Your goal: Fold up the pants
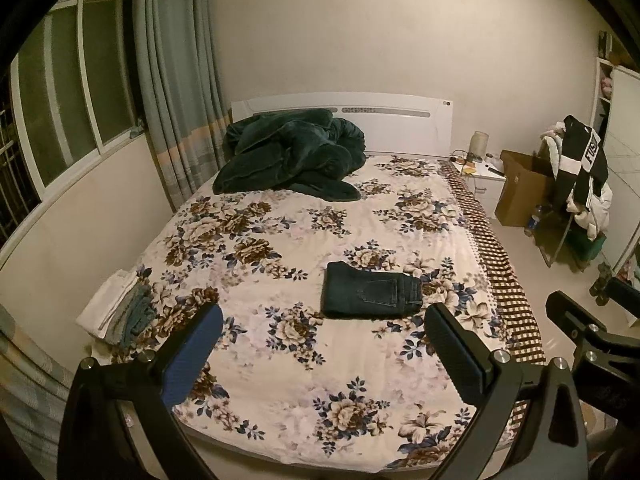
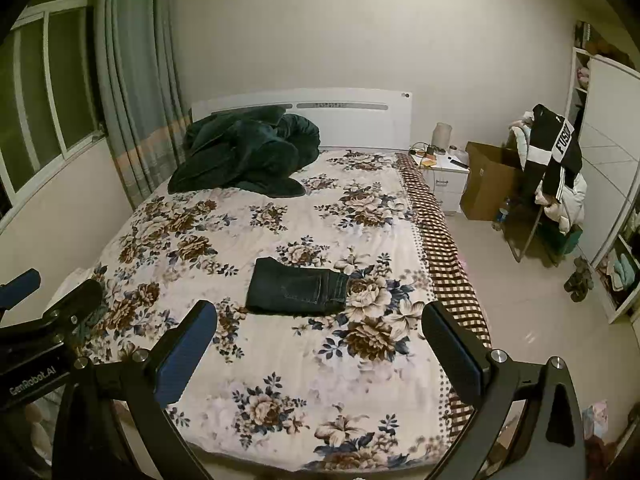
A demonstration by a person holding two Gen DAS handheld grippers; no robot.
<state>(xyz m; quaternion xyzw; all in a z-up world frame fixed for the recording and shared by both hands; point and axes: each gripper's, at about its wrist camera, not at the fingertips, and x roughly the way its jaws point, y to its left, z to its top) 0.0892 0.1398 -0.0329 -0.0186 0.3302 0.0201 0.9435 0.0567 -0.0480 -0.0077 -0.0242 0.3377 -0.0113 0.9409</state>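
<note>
Dark blue jeans lie folded into a compact rectangle on the floral bedspread, toward its near right part; they also show in the right wrist view. My left gripper is open and empty, held above the foot of the bed, well short of the jeans. My right gripper is open and empty, at about the same distance from the jeans. The right gripper's arm shows at the right edge of the left wrist view; the left gripper's body shows at the left of the right wrist view.
A dark green blanket is heaped at the headboard. A small stack of folded clothes lies at the bed's left edge. A nightstand, a cardboard box and a chair draped with clothes stand to the right. Curtain and window are at left.
</note>
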